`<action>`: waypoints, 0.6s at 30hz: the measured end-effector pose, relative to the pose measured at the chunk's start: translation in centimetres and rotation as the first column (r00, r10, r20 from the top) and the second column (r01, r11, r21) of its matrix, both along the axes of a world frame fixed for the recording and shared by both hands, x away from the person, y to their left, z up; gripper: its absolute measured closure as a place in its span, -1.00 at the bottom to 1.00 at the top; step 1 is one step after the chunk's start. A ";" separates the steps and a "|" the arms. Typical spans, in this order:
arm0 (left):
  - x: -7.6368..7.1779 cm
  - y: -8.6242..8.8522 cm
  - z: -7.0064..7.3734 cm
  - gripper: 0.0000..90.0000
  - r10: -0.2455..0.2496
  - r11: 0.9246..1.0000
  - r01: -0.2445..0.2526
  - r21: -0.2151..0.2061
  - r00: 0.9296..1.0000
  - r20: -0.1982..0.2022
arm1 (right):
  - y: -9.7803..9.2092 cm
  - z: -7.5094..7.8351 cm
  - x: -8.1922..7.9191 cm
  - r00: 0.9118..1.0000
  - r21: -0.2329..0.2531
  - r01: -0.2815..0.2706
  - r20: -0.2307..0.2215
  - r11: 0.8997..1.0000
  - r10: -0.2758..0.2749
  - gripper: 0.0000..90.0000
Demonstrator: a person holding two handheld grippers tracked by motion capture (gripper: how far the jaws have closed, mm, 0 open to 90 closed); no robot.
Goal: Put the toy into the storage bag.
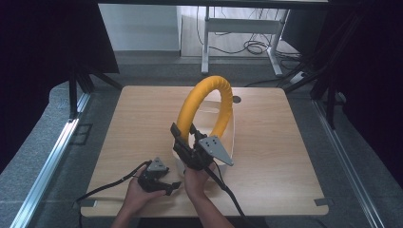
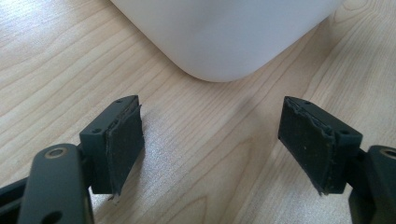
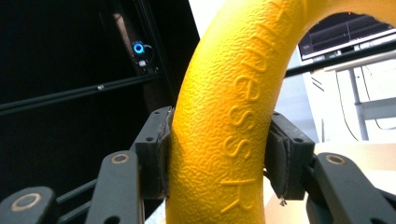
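A: Where is the yellow ring (image 1: 205,105)?

B: It stands on edge over the middle of the wooden table (image 1: 133,137), a little toward the near edge, rising as an arch from a white container (image 1: 231,142) that sits there. In the high view its top curves toward the far edge.

A: And the right gripper (image 1: 183,137)?

B: It is clamped on the ring's left limb, low down near the container's rim. The right gripper view shows both black pads pressed against the yellow ring (image 3: 233,140) from either side, with raised lettering running up the textured foam between them. The person's right hand (image 1: 196,180) holds the gripper from below, near the table's near edge.

A: The left gripper (image 1: 167,186)?

B: Its jaws stand wide apart and hold nothing. It lies low at the near edge, left of the right hand, held in the left hand (image 1: 138,192). In the left gripper view, bare wood grain (image 2: 196,154) shows between the two pads, and the rounded corner of the white container (image 2: 224,37) sits just beyond them, not touching either one.

A: Is the container tilted?

B: I cannot tell; the gripper and hand cover much of it.
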State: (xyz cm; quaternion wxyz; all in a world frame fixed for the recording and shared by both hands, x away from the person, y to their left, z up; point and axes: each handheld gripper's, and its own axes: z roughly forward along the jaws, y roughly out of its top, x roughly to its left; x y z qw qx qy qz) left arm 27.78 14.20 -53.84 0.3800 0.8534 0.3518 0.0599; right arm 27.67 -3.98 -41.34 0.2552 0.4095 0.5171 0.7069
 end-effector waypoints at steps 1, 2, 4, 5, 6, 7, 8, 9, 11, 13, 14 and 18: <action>0.0 0.0 0.0 -0.51 -0.005 1.000 0.005 0.006 1.000 0.000 | 0.0 -0.1 0.0 1.000 -0.005 -0.001 -0.006 1.000 0.001 0.04; 0.0 0.1 0.0 -0.51 -0.008 1.000 0.008 0.009 1.000 0.001 | 0.0 -0.3 0.1 1.000 -0.026 0.011 -0.018 1.000 -0.011 0.01; 0.0 0.0 0.0 -0.51 -0.005 1.000 0.005 0.004 1.000 0.000 | -0.1 -0.5 0.3 0.999 -0.025 0.012 -0.036 1.000 -0.013 -0.01; 0.0 0.0 0.0 -0.51 -0.005 1.000 0.005 0.004 1.000 0.000 | -0.2 -0.6 0.3 0.999 -0.025 0.010 -0.043 1.000 -0.011 -0.02; 0.0 0.0 0.0 -0.51 -0.005 1.000 0.005 0.003 1.000 -0.001 | -0.2 -0.7 0.3 0.999 -0.035 0.013 -0.049 0.999 -0.015 -0.03; 0.0 0.0 0.0 -0.51 -0.005 1.000 0.005 0.003 1.000 -0.001 | -0.2 -0.7 0.3 0.998 -0.044 0.016 -0.053 0.999 -0.018 -0.04; 0.0 0.0 0.0 -0.51 -0.004 1.000 0.004 0.003 1.000 -0.001 | -0.2 -0.8 0.3 0.998 -0.054 0.019 -0.057 0.998 -0.022 -0.05; 0.0 0.0 0.0 -0.51 -0.003 1.000 0.003 0.002 1.000 -0.001 | -0.3 -0.9 0.3 0.998 -0.057 0.016 -0.058 0.998 -0.020 -0.06; 0.0 0.0 0.0 -0.51 -0.004 1.000 0.004 0.002 1.000 -0.002 | -0.4 -0.8 0.3 0.998 -0.066 0.009 -0.061 0.998 -0.014 -0.06; 0.0 0.0 0.0 -0.51 0.000 1.000 0.000 -0.004 1.000 -0.003 | -0.5 -0.7 0.3 0.998 -0.071 0.000 -0.068 0.997 -0.005 -0.07; 0.0 0.0 0.0 -0.51 0.000 1.000 0.000 -0.004 1.000 -0.003 | -0.5 -0.7 0.3 0.998 -0.071 0.000 -0.068 0.997 -0.005 -0.07; 0.0 0.0 0.0 -0.51 0.000 1.000 0.000 -0.004 1.000 -0.003 | -0.7 -0.6 0.4 0.998 -0.079 -0.005 -0.066 0.997 0.000 -0.12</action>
